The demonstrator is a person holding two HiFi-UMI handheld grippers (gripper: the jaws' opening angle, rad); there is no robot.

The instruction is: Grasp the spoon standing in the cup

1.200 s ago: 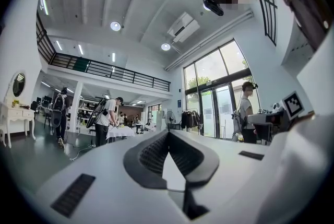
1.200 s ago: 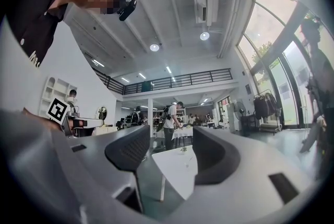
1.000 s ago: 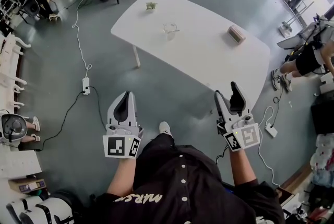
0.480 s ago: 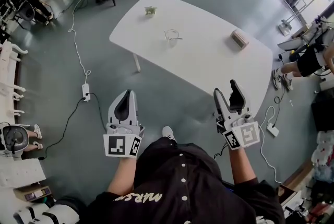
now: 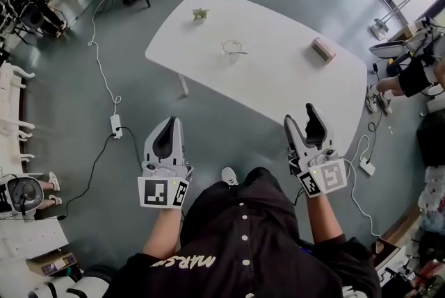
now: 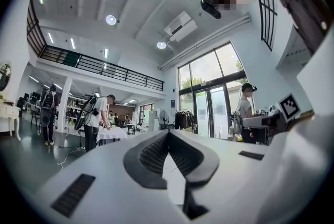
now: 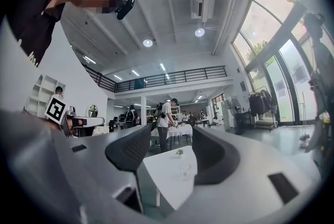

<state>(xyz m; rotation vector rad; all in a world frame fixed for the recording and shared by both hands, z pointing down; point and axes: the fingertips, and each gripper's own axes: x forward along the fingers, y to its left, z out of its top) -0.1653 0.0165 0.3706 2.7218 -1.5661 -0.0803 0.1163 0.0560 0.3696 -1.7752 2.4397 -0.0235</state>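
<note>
The cup (image 5: 231,48), a clear glass one, stands near the middle of the white worktop (image 5: 278,85), and the spoon (image 5: 238,52) shows as a thin line that leans over its rim toward the right. Both lie well apart from the two grippers, which hang over the grey floor (image 5: 90,46) on the near side of the worktop.

The left gripper (image 5: 170,124) points forward. In its own view (image 6: 168,134) the dark ribbed fingers (image 6: 148,157) meet at the tips, with only an empty gap behind that contact, so it is closed on nothing.

The right gripper (image 5: 300,117) is just off the worktop's near right edge. Its fingers (image 7: 128,152) stand wide apart with nothing held, and in its view (image 7: 172,140) the worktop and the small cup (image 7: 184,168) appear far off in the gap between them; the spoon is too small to make out there.

A small green plant (image 5: 201,12) sits by the worktop's far edge, and a brown block (image 5: 321,49) lies toward its right end. A white cable with a power strip (image 5: 115,126) runs across the floor on the left.
</note>
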